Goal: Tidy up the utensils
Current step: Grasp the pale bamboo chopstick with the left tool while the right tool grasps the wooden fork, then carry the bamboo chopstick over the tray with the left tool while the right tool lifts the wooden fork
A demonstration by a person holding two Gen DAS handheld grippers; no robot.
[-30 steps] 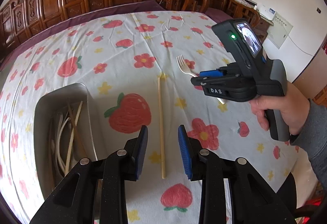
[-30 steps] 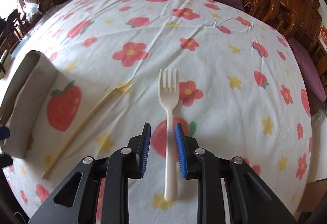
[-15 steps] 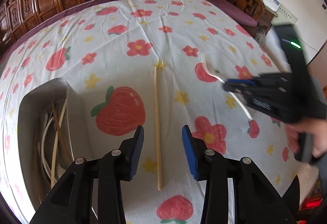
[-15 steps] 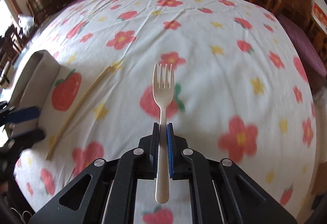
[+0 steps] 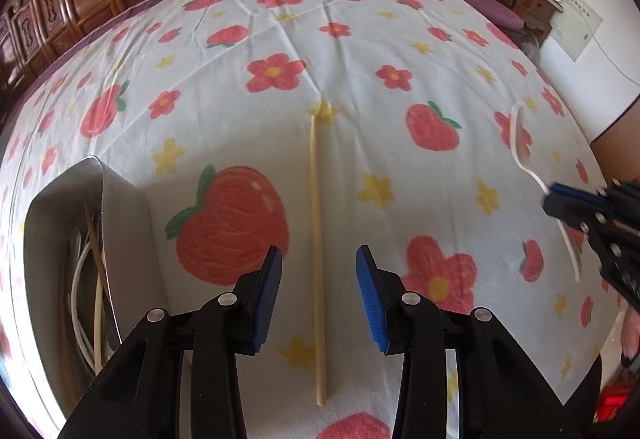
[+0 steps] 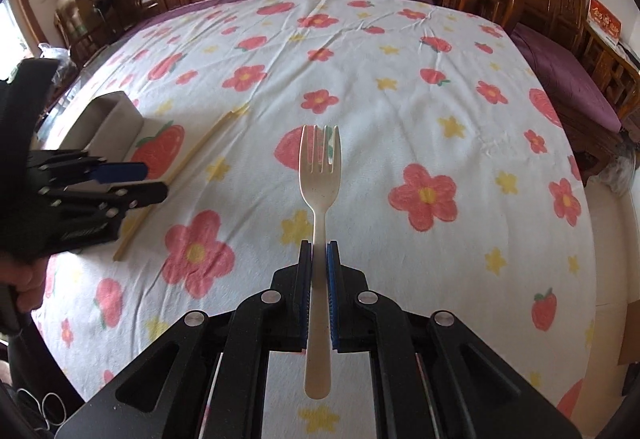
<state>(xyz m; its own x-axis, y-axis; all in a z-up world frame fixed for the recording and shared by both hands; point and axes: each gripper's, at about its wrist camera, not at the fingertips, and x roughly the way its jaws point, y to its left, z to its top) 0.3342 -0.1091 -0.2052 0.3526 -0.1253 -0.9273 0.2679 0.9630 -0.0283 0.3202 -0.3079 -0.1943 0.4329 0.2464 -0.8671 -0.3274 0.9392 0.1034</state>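
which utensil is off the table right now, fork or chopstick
The fork: it is clamped in the right gripper, raised above the tablecloth. The chopstick lies flat between the open left gripper's fingers.

Two near, forward-facing wrist views over one shared tablecloth (image 5: pixel 360 39).

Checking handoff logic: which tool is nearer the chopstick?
Left. Left tool is open, straddling the chopstick. Right tool holds the fork, off to its right.
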